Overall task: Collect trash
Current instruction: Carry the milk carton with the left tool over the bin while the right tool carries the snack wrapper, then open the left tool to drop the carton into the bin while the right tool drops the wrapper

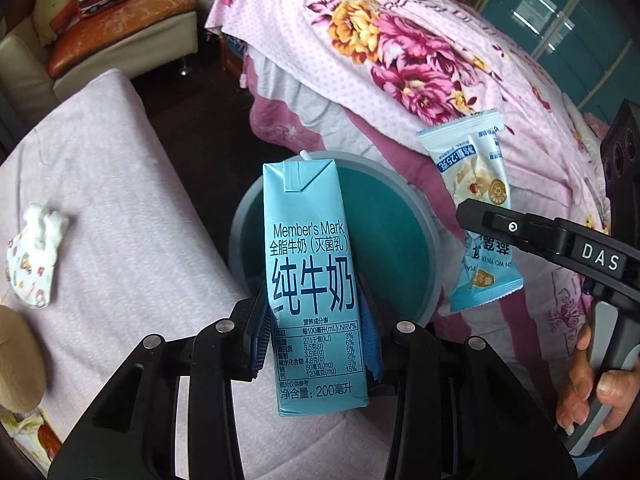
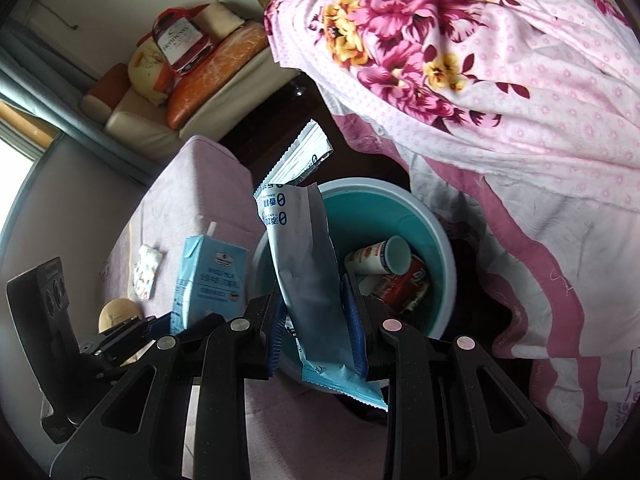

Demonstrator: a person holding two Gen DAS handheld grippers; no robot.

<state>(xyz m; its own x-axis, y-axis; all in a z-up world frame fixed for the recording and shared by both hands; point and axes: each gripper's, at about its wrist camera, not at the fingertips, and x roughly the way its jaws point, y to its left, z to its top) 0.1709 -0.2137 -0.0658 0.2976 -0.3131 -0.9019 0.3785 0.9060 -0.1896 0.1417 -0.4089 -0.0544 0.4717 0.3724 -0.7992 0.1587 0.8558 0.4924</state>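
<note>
A bedroom: a bed draped in a pink floral quilt [image 1: 420, 60] fills the right side, a bench covered in pale lilac cloth [image 1: 100, 200] lies to the left, and a cream sofa with orange cushions [image 1: 120, 28] sits behind. Between bed and bench, on the dark floor, stands a round teal bin [image 2: 440, 248] already holding a paper cup [image 2: 380, 258] and a red can [image 2: 408, 284]. Both grippers hover at the bin. The left gripper [image 1: 316, 328] is clamped on an upright blue milk carton [image 1: 310, 272], its long axis vertical, over the bin's near rim. The right gripper [image 2: 316, 328] pinches a light blue snack wrapper [image 2: 304, 272], also held lengthwise upright, above the opening. Both pieces appear ready to drop; the wrapper seems more squarely over the bin. A small crumpled printed cloth [image 1: 34, 256] lies on the bench.
</note>
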